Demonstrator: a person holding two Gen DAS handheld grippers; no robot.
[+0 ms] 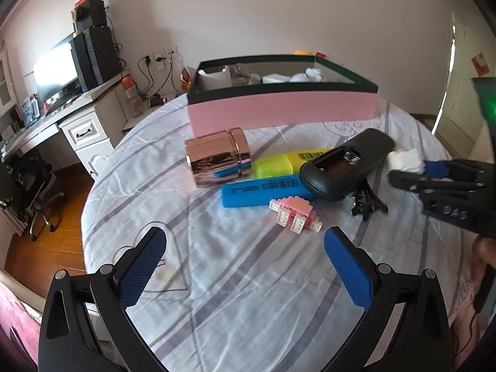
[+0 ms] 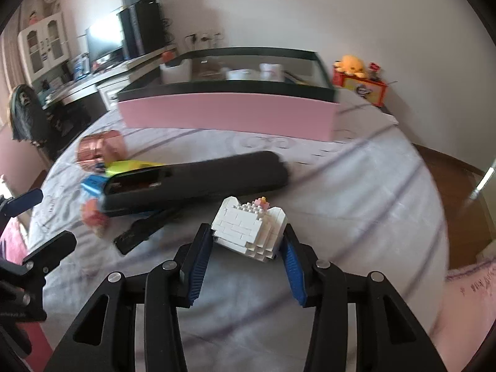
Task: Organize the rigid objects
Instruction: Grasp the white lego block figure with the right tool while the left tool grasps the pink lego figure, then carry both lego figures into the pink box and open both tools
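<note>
A: Where is the right gripper (image 2: 248, 232)?

B: Low over the striped bedsheet (image 2: 356, 186), narrowed around a white brick-built figure (image 2: 248, 226) with a small pink piece on top. Both blue pads (image 2: 198, 266) lie against its sides, so it is clamped on the figure.

A: And the left gripper (image 1: 245, 248)?

B: Spread wide, with nothing between its fingers, only bare sheet. It hangs just short of a small pink and white brick model (image 1: 294, 214).

A: What else lies on the bed?

B: A black remote control (image 1: 344, 164), back side up with its battery bay uncovered, resting partly on a blue highlighter (image 1: 260, 190) and a yellow highlighter (image 1: 285, 162). A shiny rose-gold canister (image 1: 217, 161) lies on its side to their left. Something black and toothed (image 1: 365, 200) pokes out from under the remote; I cannot tell what it is.

A: And the box?

B: A pink box with a dark green rim (image 1: 282, 108) stands beyond the pile, well apart from both grippers, with white items inside.
</note>
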